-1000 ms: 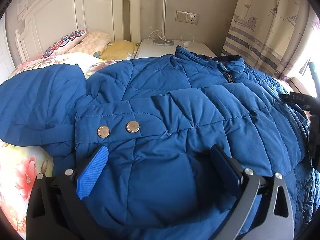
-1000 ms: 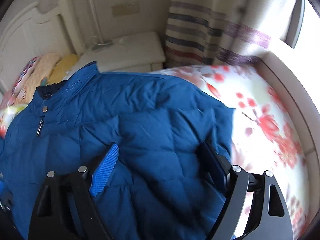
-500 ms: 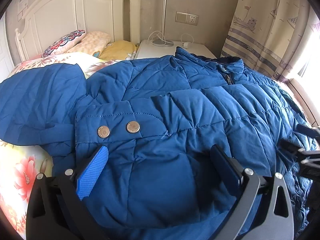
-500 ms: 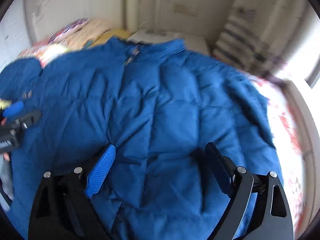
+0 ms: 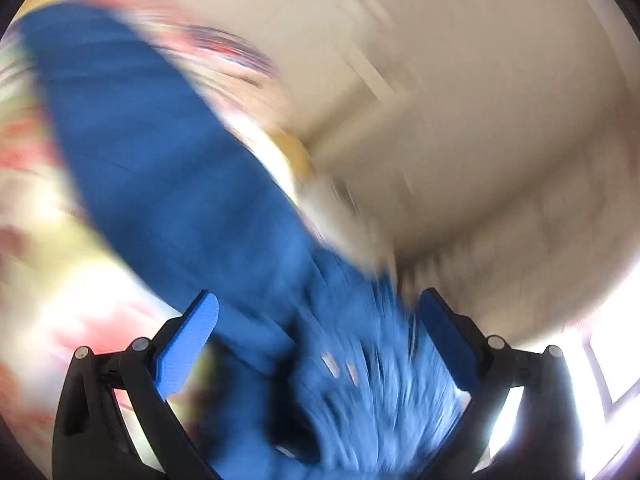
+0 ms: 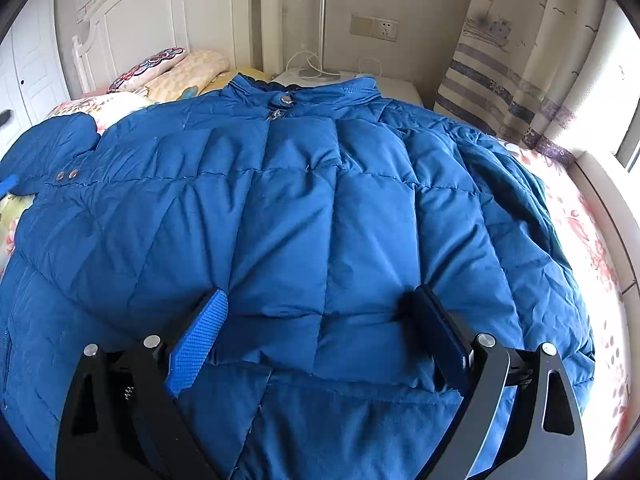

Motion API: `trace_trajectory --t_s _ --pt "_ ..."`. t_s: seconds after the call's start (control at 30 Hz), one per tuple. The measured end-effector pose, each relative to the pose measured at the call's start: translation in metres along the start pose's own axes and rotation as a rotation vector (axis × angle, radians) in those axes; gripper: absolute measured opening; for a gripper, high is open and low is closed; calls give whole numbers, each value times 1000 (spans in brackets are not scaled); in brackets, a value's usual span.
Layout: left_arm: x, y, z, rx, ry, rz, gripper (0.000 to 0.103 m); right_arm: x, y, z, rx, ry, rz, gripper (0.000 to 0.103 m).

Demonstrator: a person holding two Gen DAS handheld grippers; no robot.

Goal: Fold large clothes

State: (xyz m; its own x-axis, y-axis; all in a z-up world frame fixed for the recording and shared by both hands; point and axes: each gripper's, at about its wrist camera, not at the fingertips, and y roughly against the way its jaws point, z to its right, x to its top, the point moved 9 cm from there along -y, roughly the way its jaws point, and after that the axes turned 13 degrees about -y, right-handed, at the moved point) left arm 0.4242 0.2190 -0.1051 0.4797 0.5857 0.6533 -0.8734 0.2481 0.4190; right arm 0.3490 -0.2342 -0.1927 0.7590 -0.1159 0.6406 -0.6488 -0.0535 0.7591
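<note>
Jacket (image 6: 304, 208) spread on bed (image 6: 580, 216); right gripper (image 6: 320, 320) jaws wide, left gripper (image 5: 316, 320) jaws wide

Left gripper (image 5: 316, 344) and right gripper (image 6: 320, 336), fingers spread wide.

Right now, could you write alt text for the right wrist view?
A blue puffer jacket lies spread front-up across a floral bed, collar toward the white headboard. The right tongs hover open over its lower front.
</note>
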Motion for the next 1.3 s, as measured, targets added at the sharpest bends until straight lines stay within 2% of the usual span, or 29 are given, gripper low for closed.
trace_trajectory --t_s 0.1,0.17,0.23,0.33,0.37,0.4,0.47,0.53,0.6,0.7,0.73,0.8,0.83,0.9,1.0,1.03,1.07,1.13,1.17,1.23,1.27,1.3 --pt "47 35 -85 109 177 106 94 1 0 1 2 0 2 89" --pt "67 48 -131 148 267 134 93 1 -1 0 2 0 2 89" --pt "87 51 -161 154 316 144 88 1 -1 1 5 -1 0 89" --pt "109 47 -182 204 320 131 88 4 -3 4 10 -5 -3 90" --pt "115 42 -188 221 320 121 80 4 -3 4 12 -6 -3 90" --pt "118 38 -192 227 322 115 49 4 -2 4 14 -7 -3 90" --pt "117 26 -195 198 341 68 7 3 -2 3 18 -10 -3 90" --pt "119 32 -180 213 291 101 5 4 -1 4 26 -15 -1 90" --pt "123 42 -134 187 156 167 4 4 0 4 36 -22 1 90" --pt "121 47 -51 107 -33 191 4 5 1 5 51 -33 4 90" --pt "114 46 -7 55 -130 184 4 5 1 5 53 -34 4 90" --pt "98 35 58 -17 -274 149 4 5 1 5 57 -35 5 90" --pt "75 25 107 -84 -384 100 4 5 1 5 60 -37 6 90" --pt "28 6 172 -157 -542 13 4 6 2 5 69 -43 8 90" --pt "-53 -23 232 -217 -717 -119 5 6 3 5 79 -50 10 90" --pt "-89 -37 247 -224 -775 -171 5 6 3 5 82 -51 10 90" --pt "-110 -48 253 -221 -797 -208 7 6 3 5 83 -52 10 90" --pt "-152 -76 252 -224 -795 -315 8 6 3 5 82 -51 9 90" --pt "-179 -97 247 -232 -773 -405 9 6 3 5 83 -50 9 90" --pt "-209 -118 237 -213 -772 -490 11 6 3 6 88 -53 11 90" --pt "-217 -122 236 -213 -786 -511 15 6 3 6 93 -56 11 90" --pt "-224 -118 231 -221 -800 -523 27 6 3 6 97 -59 10 90"
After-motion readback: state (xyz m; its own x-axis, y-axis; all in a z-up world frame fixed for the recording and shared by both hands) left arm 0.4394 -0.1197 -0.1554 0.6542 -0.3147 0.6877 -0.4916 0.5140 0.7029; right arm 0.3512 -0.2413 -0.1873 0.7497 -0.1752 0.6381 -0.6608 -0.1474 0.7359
